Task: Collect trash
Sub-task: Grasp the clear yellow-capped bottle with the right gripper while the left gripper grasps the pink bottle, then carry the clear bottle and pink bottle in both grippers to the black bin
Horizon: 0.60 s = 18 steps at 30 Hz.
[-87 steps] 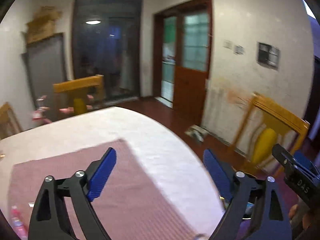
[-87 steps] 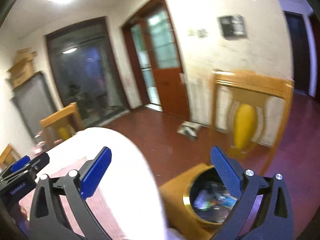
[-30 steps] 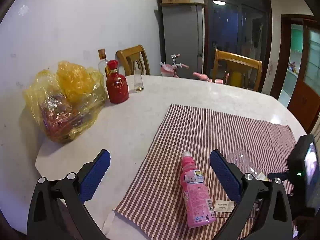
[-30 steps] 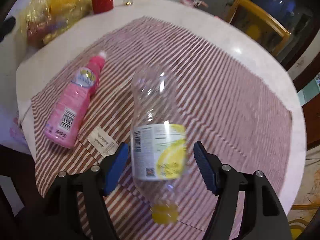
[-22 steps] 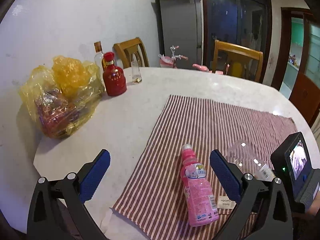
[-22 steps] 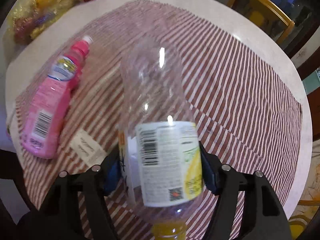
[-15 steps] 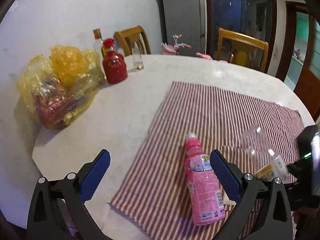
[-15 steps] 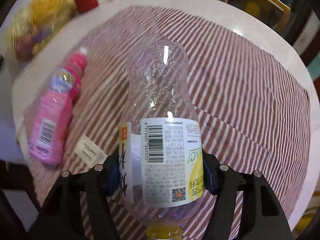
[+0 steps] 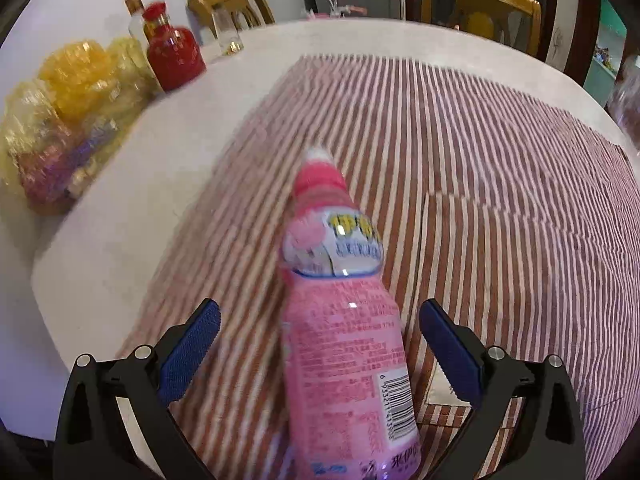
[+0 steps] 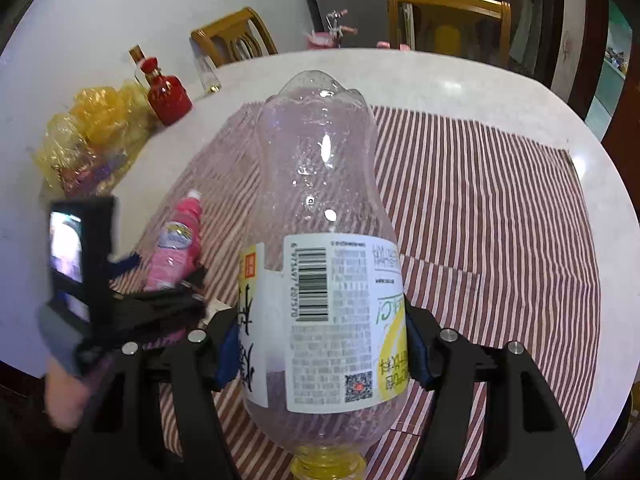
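A pink drink bottle [image 9: 344,332] lies on the red-striped cloth [image 9: 500,184], cap pointing away. My left gripper [image 9: 320,344] is open, its blue pads on either side of the bottle's body without touching it. In the right wrist view the same pink bottle [image 10: 174,248] and the left gripper [image 10: 160,300] show at the left. My right gripper [image 10: 320,344] is shut on a clear empty plastic bottle [image 10: 320,216] with a white and yellow label, held cap-down above the cloth [image 10: 480,200].
A round white table [image 9: 132,200] holds a yellow plastic bag of items [image 9: 60,120], a red bottle [image 9: 170,54] and a glass [image 9: 226,30] at the far left. Wooden chairs [image 9: 476,0] stand behind. A small paper label [image 9: 440,392] lies by the pink bottle.
My left gripper has moved forward and down so its open jaws now straddle the pink bottle. My right gripper has lifted and tilted the clear bottle up off the cloth.
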Available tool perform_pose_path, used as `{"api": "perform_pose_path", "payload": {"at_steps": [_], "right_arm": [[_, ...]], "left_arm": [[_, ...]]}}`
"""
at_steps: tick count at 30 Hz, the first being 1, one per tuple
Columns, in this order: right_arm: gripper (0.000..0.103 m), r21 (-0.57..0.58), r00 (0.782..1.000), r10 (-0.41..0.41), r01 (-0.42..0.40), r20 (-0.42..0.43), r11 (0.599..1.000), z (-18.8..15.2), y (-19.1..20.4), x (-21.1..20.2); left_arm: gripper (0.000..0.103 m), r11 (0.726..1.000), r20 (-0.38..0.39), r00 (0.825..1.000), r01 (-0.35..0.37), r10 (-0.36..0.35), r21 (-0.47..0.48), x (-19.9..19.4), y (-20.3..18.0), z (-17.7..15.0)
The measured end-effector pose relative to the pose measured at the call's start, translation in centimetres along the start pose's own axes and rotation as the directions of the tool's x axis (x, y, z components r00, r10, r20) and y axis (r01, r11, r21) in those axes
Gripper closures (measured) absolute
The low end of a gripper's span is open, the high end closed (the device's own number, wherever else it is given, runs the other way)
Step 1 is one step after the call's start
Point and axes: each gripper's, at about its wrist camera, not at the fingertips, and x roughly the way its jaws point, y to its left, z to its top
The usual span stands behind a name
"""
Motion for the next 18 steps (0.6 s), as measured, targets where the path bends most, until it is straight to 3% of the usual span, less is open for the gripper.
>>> {"api": "perform_pose_path", "payload": {"at_steps": [4, 6, 8, 9, 10, 14, 18], "right_arm": [[0.039, 0.002, 1.000, 0.012, -0.012, 0.025, 1.000, 0.3, 0.2, -0.9], [0.039, 0.006, 1.000, 0.011, -0.011, 0.028, 1.000, 0.4, 0.0, -0.9], [0.039, 0.009, 1.000, 0.009, -0.009, 0.025, 1.000, 0.4, 0.2, -0.6], [0.039, 0.012, 1.000, 0.008, -0.009, 0.025, 1.000, 0.4, 0.2, -0.5], [0.039, 0.013, 1.000, 0.008, -0.009, 0.025, 1.000, 0.3, 0.2, -0.5], [0.039, 0.016, 1.000, 0.006, -0.007, 0.030, 1.000, 0.3, 0.1, -0.8], [0.039, 0.028, 0.999, -0.004, 0.003, 0.045, 1.000, 0.2, -0.4, -1.3]], "left_arm": [[0.005, 0.997, -0.014, 0.998, 0.064, -0.065, -0.043, 1.2, 0.8, -0.6], [0.009, 0.992, -0.015, 0.993, 0.114, -0.115, -0.056, 1.4, 1.3, -0.7], [0.052, 0.993, 0.024, 0.993, 0.115, -0.114, -0.033, 0.7, 1.3, -0.5], [0.052, 0.994, 0.030, 0.994, 0.110, -0.109, -0.027, 0.5, 1.3, -0.3], [0.052, 0.986, 0.019, 0.987, 0.162, -0.161, -0.032, 0.6, 1.4, -0.2], [0.052, 0.981, 0.042, 0.981, 0.190, -0.188, -0.030, 0.3, 1.2, -0.4], [0.052, 0.973, 0.118, 0.967, 0.231, -0.226, -0.026, -2.0, 1.4, 0.2]]}}
